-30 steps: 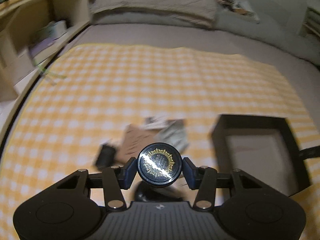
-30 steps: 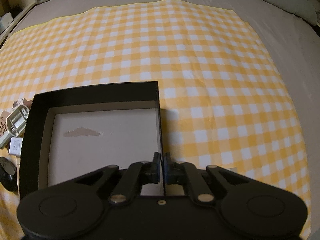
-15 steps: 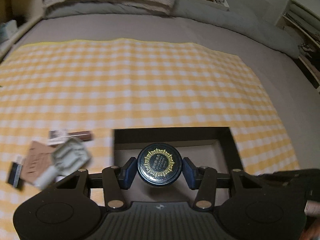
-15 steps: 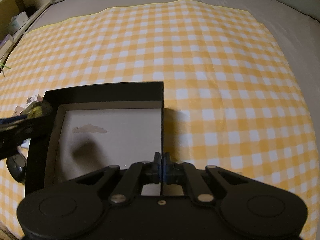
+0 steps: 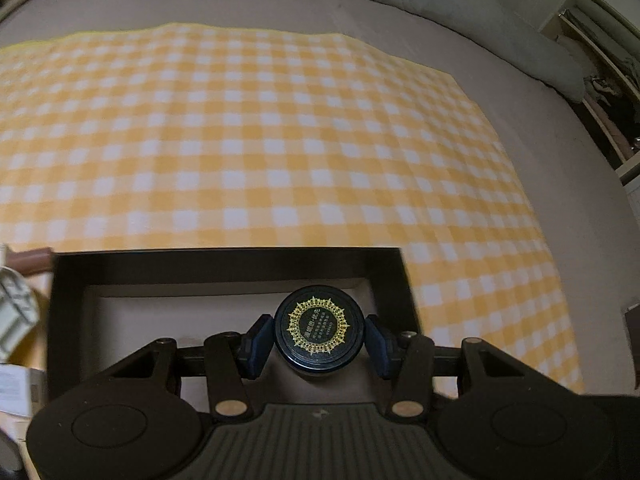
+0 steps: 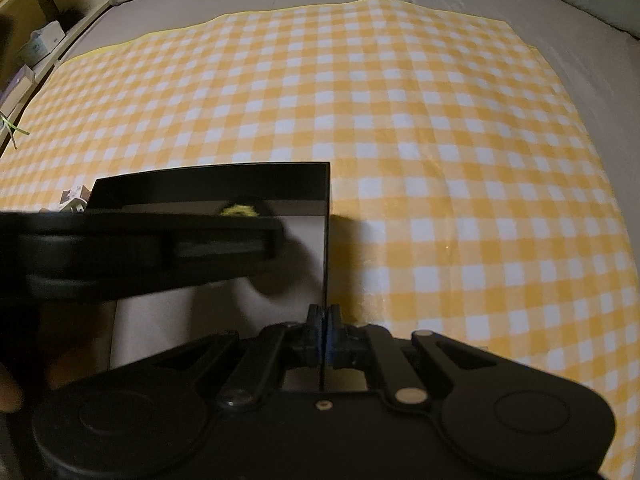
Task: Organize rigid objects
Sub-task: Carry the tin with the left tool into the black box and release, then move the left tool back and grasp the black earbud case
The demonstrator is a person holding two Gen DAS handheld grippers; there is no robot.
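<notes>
My left gripper [image 5: 319, 338] is shut on a round black jar [image 5: 319, 326] with a gold sunburst label on its lid. It holds the jar over the inside of an open black box [image 5: 224, 266] with a pale floor. My right gripper [image 6: 323, 318] is shut on the right wall of that box [image 6: 326, 236]. In the right wrist view the left gripper's body [image 6: 140, 252] reaches across the box from the left, and the jar's gold lid [image 6: 239, 211] just shows above it.
The box lies on a yellow and white checked cloth [image 5: 260, 140] spread over a grey bed. Left of the box lie a pale plastic piece [image 5: 16, 316], a brown bar [image 5: 30, 258] and a white card [image 5: 16, 386]. Shelves [image 6: 28, 52] stand at the far left.
My left gripper has carried the jar from the pile of items on the left to over the box, further in and to the right. My right gripper has kept its hold on the box wall.
</notes>
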